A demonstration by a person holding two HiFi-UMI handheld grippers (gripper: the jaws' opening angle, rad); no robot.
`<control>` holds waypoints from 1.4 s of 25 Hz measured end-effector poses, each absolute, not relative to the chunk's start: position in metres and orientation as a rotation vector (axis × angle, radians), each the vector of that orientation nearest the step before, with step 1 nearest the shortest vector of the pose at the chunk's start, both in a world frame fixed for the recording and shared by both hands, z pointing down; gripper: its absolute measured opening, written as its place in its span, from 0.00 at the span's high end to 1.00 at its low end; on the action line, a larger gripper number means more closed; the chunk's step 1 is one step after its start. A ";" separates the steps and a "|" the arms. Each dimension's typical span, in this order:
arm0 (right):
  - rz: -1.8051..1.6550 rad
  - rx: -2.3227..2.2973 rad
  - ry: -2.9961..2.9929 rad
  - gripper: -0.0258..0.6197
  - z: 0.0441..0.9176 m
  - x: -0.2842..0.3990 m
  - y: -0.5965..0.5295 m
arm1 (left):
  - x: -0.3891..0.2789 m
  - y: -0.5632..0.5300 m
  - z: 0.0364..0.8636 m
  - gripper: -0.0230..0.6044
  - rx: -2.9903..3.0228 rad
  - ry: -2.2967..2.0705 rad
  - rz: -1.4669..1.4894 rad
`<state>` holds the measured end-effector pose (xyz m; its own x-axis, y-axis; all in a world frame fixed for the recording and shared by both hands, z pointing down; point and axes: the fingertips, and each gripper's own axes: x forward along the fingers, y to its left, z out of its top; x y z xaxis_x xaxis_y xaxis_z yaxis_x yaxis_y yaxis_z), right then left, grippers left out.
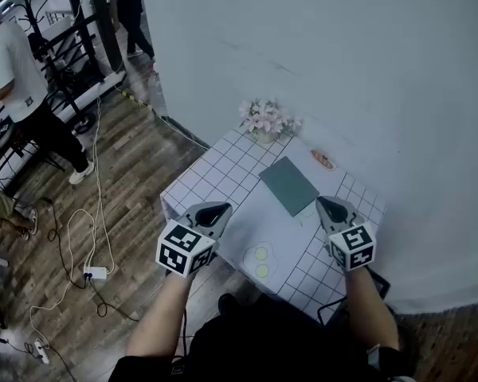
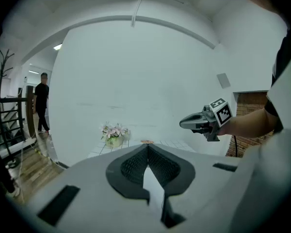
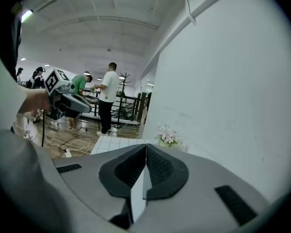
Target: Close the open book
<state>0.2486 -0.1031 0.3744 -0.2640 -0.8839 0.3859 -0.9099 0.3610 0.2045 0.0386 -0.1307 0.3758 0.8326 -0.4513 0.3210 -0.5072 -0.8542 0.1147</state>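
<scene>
Left tool and right tool hover clenched and empty, short of the book, one to each side. The book lies flat, cover shut, on the gridded tabletop; the step appears complete, so keep both tools clear of it. Beyond the book stand potted flowers against a white wall; left of the book, a wood floor carries cables and people

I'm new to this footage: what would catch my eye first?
The dark green book lies closed in the middle of the small white gridded table by the wall. The left gripper and the right gripper hover over the table's near side, jaws together and empty. A pot of pink flowers stands at the far corner.
</scene>
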 end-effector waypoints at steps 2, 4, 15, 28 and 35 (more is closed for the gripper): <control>0.071 1.574 -2.249 0.95 0.357 0.232 -0.097 | 0.035 -0.131 0.362 0.95 2.851 -0.737 0.409; 0.065 1.551 -2.309 0.95 0.342 0.216 -0.091 | 0.032 -0.133 0.345 0.95 2.881 -0.753 0.388; -0.193 1.544 -2.479 0.96 0.257 0.219 -0.053 | 0.040 -0.129 0.303 0.95 2.888 -1.047 0.334; -0.028 1.726 -2.675 0.96 0.253 0.277 -0.040 | 0.083 -0.106 0.309 0.95 2.824 -1.016 0.261; -0.006 1.719 -2.644 0.96 0.259 0.285 -0.042 | 0.095 -0.106 0.306 0.95 2.826 -1.057 0.286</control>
